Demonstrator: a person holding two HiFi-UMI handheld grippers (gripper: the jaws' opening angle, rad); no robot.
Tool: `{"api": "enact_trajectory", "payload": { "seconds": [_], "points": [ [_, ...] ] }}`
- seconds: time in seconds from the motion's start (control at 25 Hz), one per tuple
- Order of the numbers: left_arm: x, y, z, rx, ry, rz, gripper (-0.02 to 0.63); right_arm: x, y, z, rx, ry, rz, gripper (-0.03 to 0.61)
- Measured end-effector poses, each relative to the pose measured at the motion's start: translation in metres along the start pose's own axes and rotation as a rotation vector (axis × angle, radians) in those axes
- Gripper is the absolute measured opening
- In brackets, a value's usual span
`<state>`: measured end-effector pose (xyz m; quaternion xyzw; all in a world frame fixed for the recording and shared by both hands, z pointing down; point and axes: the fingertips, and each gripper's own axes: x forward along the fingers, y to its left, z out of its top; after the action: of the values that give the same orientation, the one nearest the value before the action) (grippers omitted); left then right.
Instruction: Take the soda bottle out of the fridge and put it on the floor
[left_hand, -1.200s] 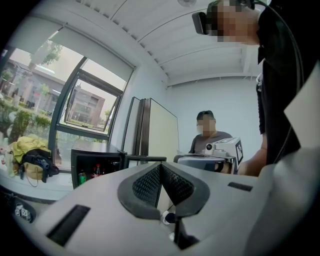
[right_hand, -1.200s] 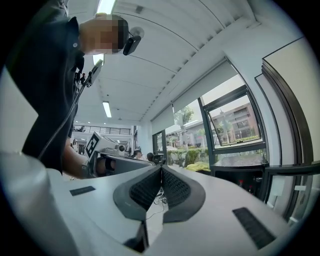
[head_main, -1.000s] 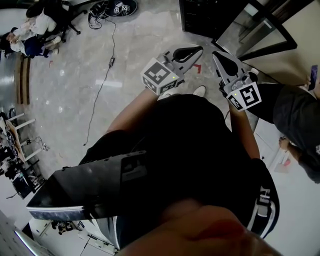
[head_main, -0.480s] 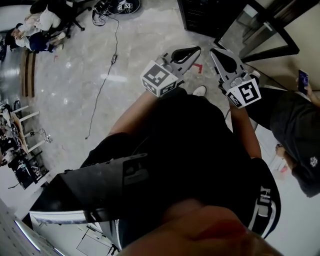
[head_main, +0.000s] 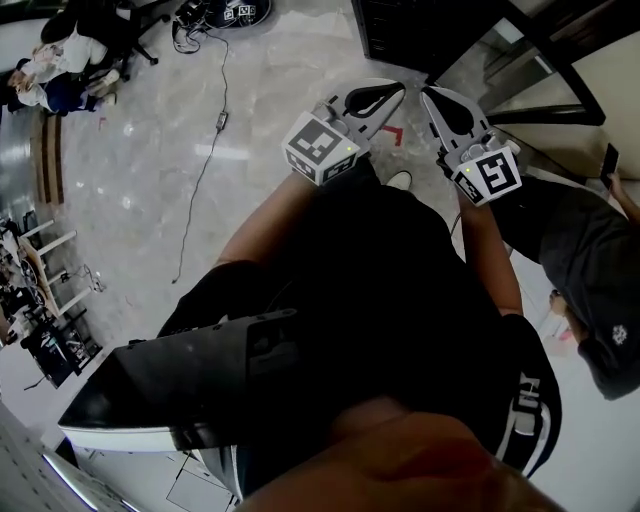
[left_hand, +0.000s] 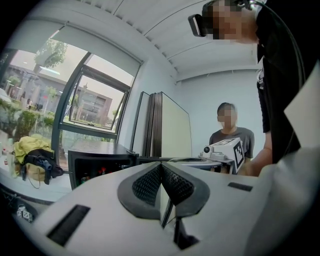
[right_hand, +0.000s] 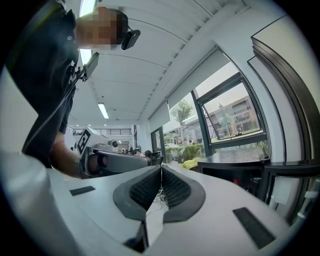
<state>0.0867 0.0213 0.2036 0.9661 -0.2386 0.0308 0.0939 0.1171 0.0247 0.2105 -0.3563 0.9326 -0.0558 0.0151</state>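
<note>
The left gripper has its jaws pressed together, and nothing is between them. The right gripper is closed in the same way, pad against pad, and is also empty. The person holds both in front of the body, side by side and a little apart, and both point toward the fridge.

The fridge is a low black box standing on the floor, well ahead of both gripper tips. Neither gripper touches it or reaches into it. On the side of the fridge nearer to the right gripper, a dark-framed glass panel stands out from it. In the left gripper view, some small red-topped things stand inside the dark front of the fridge. They are too small for me to say which one is the soda bottle. In any case they are inside the fridge, far from both grippers.

Between the fridge and the person's feet there is a small red mark on the floor. A thin cable runs over the floor, away from the fridge. Another person in a grey shirt stands beside the fridge, on the right gripper's side.
</note>
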Motion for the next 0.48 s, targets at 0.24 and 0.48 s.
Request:
{"api": "enact_trajectory", "payload": {
  "seconds": [0.24, 0.48],
  "points": [
    [0.017, 0.072, -0.010, -0.006, 0.025, -0.024, 0.005, 0.052, -0.055, -0.029, -0.006, 0.070, -0.070, 0.014],
    [0.042, 0.139, -0.022, -0.026, 0.048, -0.050, 0.005, 0.098, -0.116, -0.045, -0.025, 0.100, -0.153, 0.014]
  ]
}}
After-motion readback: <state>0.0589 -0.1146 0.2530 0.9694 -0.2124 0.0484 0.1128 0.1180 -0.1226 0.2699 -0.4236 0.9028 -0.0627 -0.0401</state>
